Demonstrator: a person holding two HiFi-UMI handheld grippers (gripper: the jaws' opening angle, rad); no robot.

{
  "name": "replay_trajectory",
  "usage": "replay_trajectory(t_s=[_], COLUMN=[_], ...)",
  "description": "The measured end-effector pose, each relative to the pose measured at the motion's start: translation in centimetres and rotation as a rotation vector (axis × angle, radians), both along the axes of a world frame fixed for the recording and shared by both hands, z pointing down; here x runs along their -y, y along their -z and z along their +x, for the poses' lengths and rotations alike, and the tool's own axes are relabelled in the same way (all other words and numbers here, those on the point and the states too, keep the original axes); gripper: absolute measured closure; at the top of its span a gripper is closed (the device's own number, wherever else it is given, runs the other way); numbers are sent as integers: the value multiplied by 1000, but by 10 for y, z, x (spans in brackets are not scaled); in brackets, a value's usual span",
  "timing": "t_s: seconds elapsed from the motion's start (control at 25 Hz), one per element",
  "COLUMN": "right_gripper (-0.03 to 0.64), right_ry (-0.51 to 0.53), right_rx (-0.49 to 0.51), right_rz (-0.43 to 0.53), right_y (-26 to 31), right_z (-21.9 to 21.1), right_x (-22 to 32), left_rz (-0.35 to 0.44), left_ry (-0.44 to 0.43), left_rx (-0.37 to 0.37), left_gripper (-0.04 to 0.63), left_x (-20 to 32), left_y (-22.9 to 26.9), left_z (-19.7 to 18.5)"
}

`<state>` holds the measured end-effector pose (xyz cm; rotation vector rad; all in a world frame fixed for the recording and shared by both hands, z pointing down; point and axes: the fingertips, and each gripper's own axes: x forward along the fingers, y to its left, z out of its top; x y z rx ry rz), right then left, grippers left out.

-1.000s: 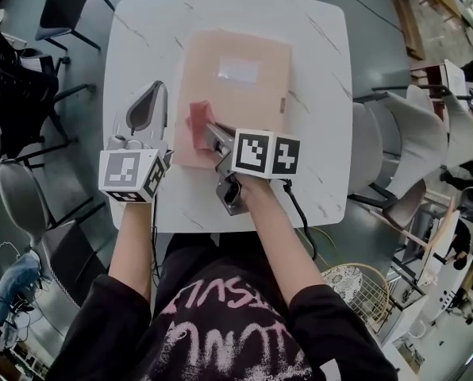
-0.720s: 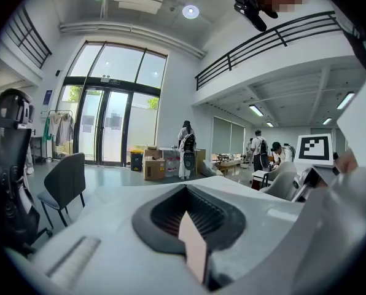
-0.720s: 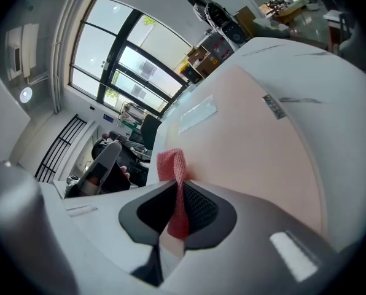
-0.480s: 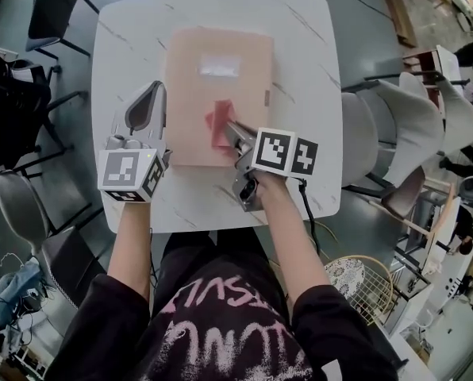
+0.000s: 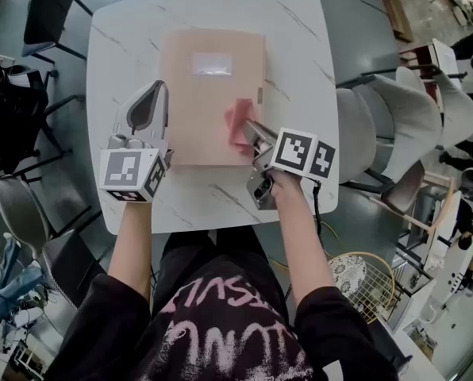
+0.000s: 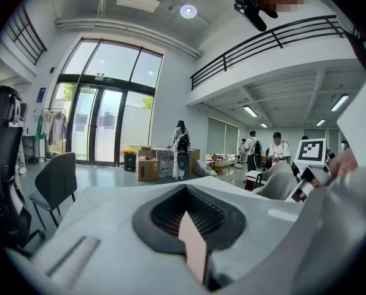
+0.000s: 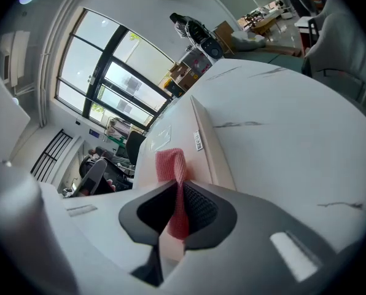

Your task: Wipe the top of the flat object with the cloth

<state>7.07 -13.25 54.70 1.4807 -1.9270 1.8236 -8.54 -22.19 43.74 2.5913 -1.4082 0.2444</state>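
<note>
A flat peach folder [image 5: 205, 101] lies in the middle of the white marble-look table [image 5: 300, 54]. A red cloth [image 5: 238, 124] rests on the folder near its right edge, and my right gripper [image 5: 248, 127] is shut on it. In the right gripper view the cloth [image 7: 170, 165] hangs out between the jaws of the right gripper [image 7: 178, 192], over the folder [image 7: 171, 134]. My left gripper [image 5: 157, 90] lies on the table just left of the folder, jaws together. The left gripper view shows the left gripper [image 6: 189, 217] with nothing in it.
The folder carries a pale label [image 5: 209, 63] near its far end. A grey chair [image 5: 395, 125] stands close to the table's right side, and dark chairs [image 5: 46, 10] stand to the left. A wicker basket [image 5: 354, 286] sits on the floor at lower right.
My right gripper has dragged the red cloth to the right across the folder, from near its left edge to near its right edge. The left gripper has stayed put.
</note>
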Motion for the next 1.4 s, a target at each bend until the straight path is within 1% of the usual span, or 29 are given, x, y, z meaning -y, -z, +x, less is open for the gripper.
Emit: replay_trajectory(t_s=[0.24, 0.36, 0.44, 0.6, 0.76, 1.12, 1.28, 1.4], right_gripper=[568, 568, 568, 568, 568, 566, 566, 566], right_ry=[-57, -99, -114, -105, -94, -75, -77, -76], right_rx=[-12, -5, -32, -120, -162, -191, -216, -239], right_rz=[12, 53, 100, 203, 288, 368, 428, 473], right_y=[3, 18, 30, 47, 60, 82, 96, 108], right_z=[19, 28, 35, 43, 40, 30, 32, 31], right_x=[-3, 2, 7, 17, 24, 23, 20, 19], left_rz=[5, 5, 2, 6, 17, 28, 25, 29], left_ry=[1, 5, 3, 1, -1, 21, 27, 24], left_rx=[-3, -3, -4, -7, -10, -7, -17, -12], left_gripper=[595, 595, 595, 595, 595, 595, 595, 595], left_x=[0, -1, -3, -8, -10, -20, -27, -32], left_y=[-1, 0, 2, 8, 18, 42, 50, 56], left_z=[-2, -4, -3, 1, 1, -7, -6, -6])
